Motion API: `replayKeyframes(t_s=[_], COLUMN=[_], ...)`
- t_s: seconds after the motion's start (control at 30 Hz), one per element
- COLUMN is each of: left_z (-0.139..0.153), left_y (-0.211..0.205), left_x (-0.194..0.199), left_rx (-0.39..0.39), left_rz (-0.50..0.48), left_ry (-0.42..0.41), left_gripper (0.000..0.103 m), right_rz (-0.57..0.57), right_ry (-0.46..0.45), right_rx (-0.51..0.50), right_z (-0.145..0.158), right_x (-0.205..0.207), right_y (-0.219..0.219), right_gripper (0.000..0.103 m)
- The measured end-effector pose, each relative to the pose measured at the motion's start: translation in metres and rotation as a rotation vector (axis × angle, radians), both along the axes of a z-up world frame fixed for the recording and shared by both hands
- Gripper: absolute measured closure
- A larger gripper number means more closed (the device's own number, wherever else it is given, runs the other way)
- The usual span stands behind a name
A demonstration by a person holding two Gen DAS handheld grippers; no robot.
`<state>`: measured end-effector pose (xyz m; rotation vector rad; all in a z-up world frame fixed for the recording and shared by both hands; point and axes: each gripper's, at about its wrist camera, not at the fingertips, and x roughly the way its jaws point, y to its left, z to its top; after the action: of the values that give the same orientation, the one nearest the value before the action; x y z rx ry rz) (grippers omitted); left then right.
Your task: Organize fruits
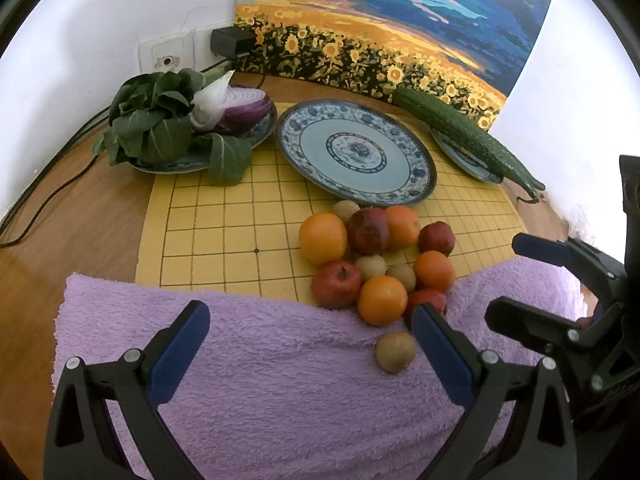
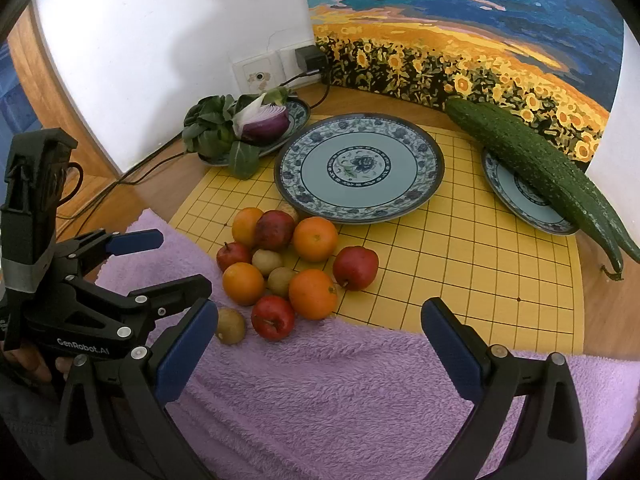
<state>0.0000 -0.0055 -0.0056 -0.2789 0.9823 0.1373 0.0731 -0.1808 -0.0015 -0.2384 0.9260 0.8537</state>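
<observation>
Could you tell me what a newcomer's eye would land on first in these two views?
Probably the pile of oranges, red fruits and small brownish fruits heaped on the yellow grid mat, just in front of the bare blue patterned plate. Next, the long cucumbers lying across a smaller plate at the right, and the bright sunflower painting against the back wall.

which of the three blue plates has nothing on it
The large middle plate is bare. The left plate holds greens and a cut red onion; the right plate has cucumbers lying across it.
</observation>
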Motion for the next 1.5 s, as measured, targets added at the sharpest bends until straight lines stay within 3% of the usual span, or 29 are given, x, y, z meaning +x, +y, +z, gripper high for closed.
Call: replayKeyframes(t_s=[1.5], left_z=[-0.0009], left_y=[0.0016], left_x=[0.0017], left_rx=[-0.007], left_rz=[-0.006], left_ry=[0.001], left_gripper=[0.000], right_rz=[0.001], right_ry=[0.018], right_rx=[-0.013], right_z=[-0.0041], right_x=[0.0013], right_y=[0.0025], right_gripper=[0.000])
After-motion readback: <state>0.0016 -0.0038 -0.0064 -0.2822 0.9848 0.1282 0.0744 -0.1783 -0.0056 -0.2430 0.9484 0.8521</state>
